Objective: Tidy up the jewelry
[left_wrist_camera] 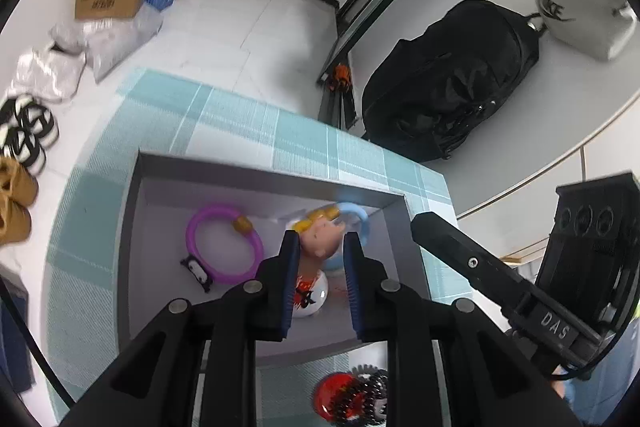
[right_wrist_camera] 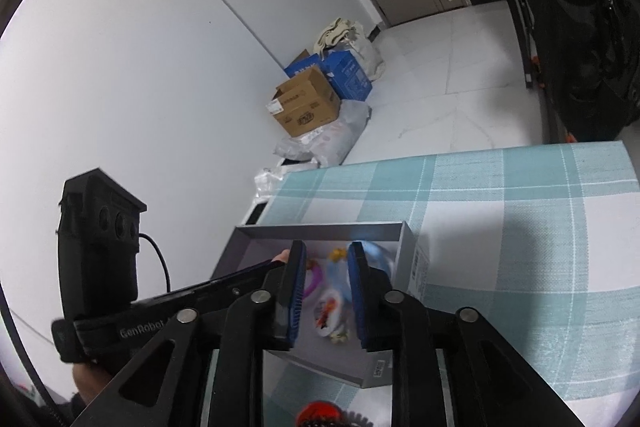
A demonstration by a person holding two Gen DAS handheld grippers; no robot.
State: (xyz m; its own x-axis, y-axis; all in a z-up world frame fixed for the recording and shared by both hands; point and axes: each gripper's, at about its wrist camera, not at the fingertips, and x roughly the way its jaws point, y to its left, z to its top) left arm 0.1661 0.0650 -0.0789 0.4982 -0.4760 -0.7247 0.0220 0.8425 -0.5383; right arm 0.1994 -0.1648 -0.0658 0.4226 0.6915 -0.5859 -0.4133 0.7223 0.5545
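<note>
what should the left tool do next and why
Probably lift clear of the grey box and go for the red-and-black beaded piece on the cloth just outside it. The left tool looks open over the doll charm, with the purple bangle and blue ring already inside.

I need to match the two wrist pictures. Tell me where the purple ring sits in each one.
Left wrist view: the purple ring lies flat in the left half of the grey box, left of the tool's fingers.
Right wrist view: only a purple arc shows, just right of the left finger.
Shared landmark: the grey box on the teal checked cloth.
</note>
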